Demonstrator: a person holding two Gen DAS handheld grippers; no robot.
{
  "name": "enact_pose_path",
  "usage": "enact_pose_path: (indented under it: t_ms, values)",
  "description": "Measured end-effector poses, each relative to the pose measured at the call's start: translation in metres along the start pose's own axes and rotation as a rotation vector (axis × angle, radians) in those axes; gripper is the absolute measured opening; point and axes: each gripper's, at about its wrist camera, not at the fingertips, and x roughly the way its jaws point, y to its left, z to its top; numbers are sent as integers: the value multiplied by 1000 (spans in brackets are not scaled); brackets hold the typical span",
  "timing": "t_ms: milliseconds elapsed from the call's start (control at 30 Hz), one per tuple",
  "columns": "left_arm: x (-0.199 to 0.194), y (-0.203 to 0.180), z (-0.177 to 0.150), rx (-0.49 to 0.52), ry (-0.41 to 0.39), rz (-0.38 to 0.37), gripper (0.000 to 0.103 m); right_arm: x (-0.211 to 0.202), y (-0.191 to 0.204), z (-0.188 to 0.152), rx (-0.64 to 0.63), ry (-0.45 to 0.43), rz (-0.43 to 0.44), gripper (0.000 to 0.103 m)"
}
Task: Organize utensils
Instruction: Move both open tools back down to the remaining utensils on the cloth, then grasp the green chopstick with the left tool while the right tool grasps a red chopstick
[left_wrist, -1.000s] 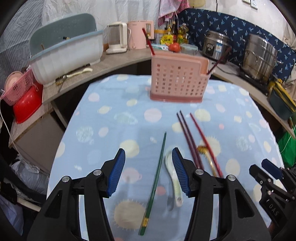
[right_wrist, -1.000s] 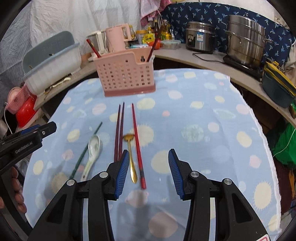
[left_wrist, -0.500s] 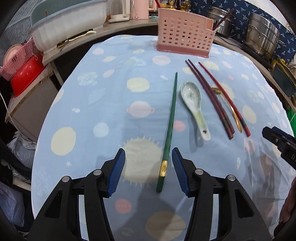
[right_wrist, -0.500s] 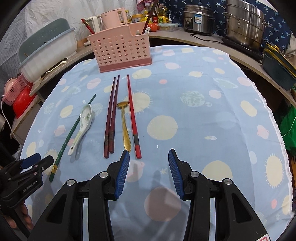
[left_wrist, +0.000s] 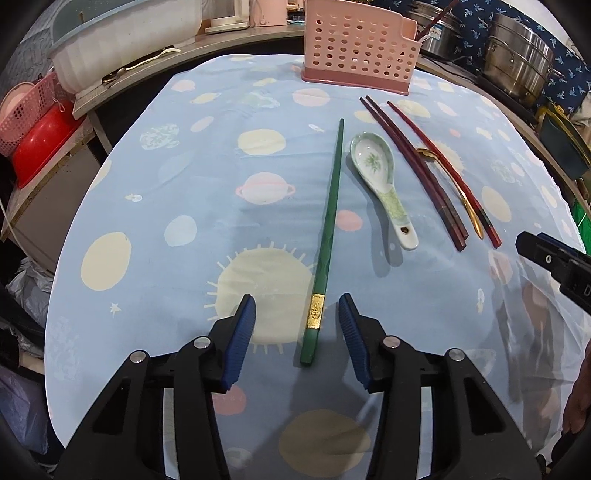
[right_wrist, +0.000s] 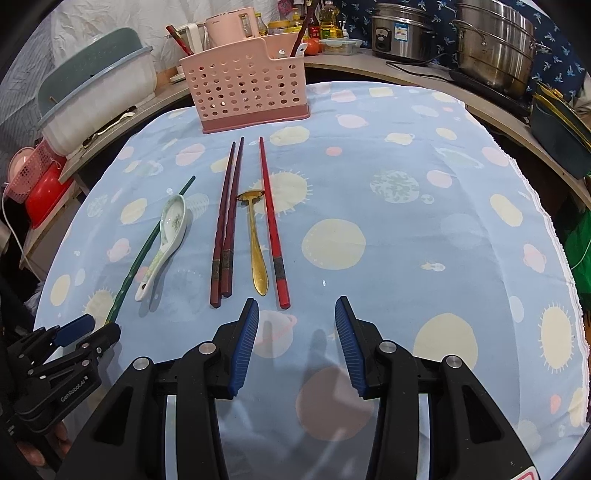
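Observation:
A green chopstick (left_wrist: 328, 229) lies on the blue cloth; my left gripper (left_wrist: 297, 314) is open with its near end between the fingers, low over the cloth. Beside it lie a ceramic spoon (left_wrist: 380, 177), two dark red chopsticks (left_wrist: 413, 166), a gold spoon (left_wrist: 458, 184) and a red chopstick (left_wrist: 443, 166). My right gripper (right_wrist: 297, 317) is open and empty, just short of the near ends of the gold spoon (right_wrist: 256, 251) and red chopstick (right_wrist: 271, 221). The pink utensil basket (right_wrist: 247, 92) stands at the far side and holds a few utensils.
A white dish tub (left_wrist: 125, 37) and red bowl (left_wrist: 40, 144) sit at the left off the table. Steel pots (right_wrist: 491, 48) and a rice cooker (right_wrist: 399, 33) stand on the counter behind. The table's right edge (right_wrist: 546, 221) drops off.
Both grippers have pulled back toward the near edge and dropped lower. The left gripper now straddles the green chopstick's near end. No utensil has moved.

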Motion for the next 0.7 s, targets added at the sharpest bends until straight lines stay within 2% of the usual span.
enact_pose_path:
  t_ms: [133,300,567,700]
  values:
    - [-2,3,-2,4,-6,7,32,3,0,7,-3,-8,-3,41]
    - [-2,6,-1,-2,-1,-1,12,12,4,21,-9,-23,-7,35]
    - [-3,8,-1,-10,8,-25,8,30,10,26,-29,6,-10,19]
    - [-2,9,0,-15,13,-28,8,36,13,24,-42,19,-14,16]
